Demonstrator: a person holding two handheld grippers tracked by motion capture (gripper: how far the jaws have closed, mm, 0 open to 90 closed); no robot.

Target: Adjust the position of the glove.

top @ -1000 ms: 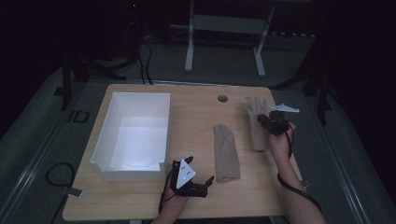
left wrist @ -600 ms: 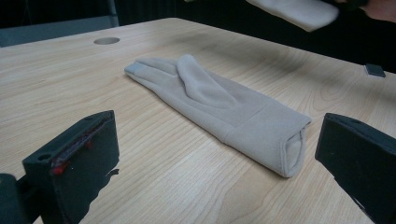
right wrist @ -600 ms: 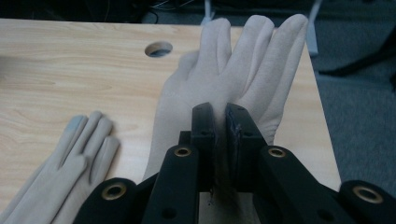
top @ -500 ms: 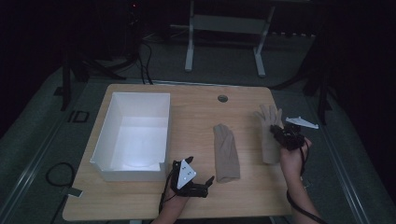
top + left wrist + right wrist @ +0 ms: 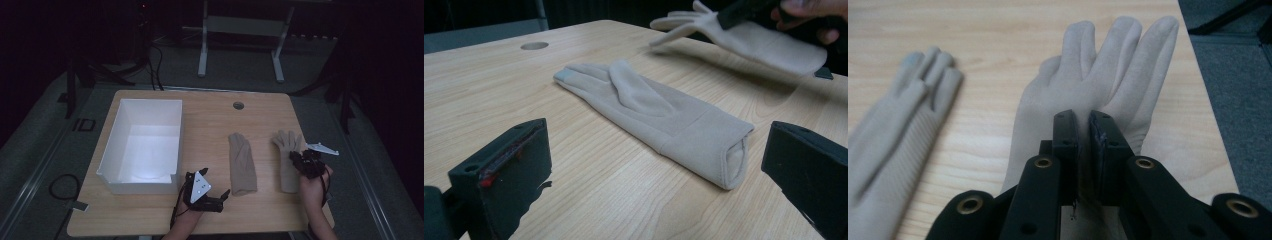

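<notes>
Two beige gloves lie on the wooden table (image 5: 210, 120). The middle glove (image 5: 242, 164) (image 5: 659, 110) (image 5: 893, 130) lies flat, cuff toward me. The right glove (image 5: 288, 161) (image 5: 1098, 65) is pinched near its palm by my right gripper (image 5: 298, 158) (image 5: 1083, 120), which is shut on it. In the left gripper view this glove (image 5: 764, 42) hangs slightly off the table under the right gripper (image 5: 749, 10). My left gripper (image 5: 216, 185) (image 5: 651, 175) rests near the front edge, open, its jaws on either side of the middle glove's cuff without touching it.
A white open box (image 5: 147, 101) stands on the left half of the table. A round cable hole (image 5: 238, 105) sits near the far edge. The table's right edge runs close to the right glove. Dark floor and a stand's legs lie beyond.
My right gripper has drawn the right glove toward the front and slightly right along the table. The left gripper and the middle glove have stayed put.
</notes>
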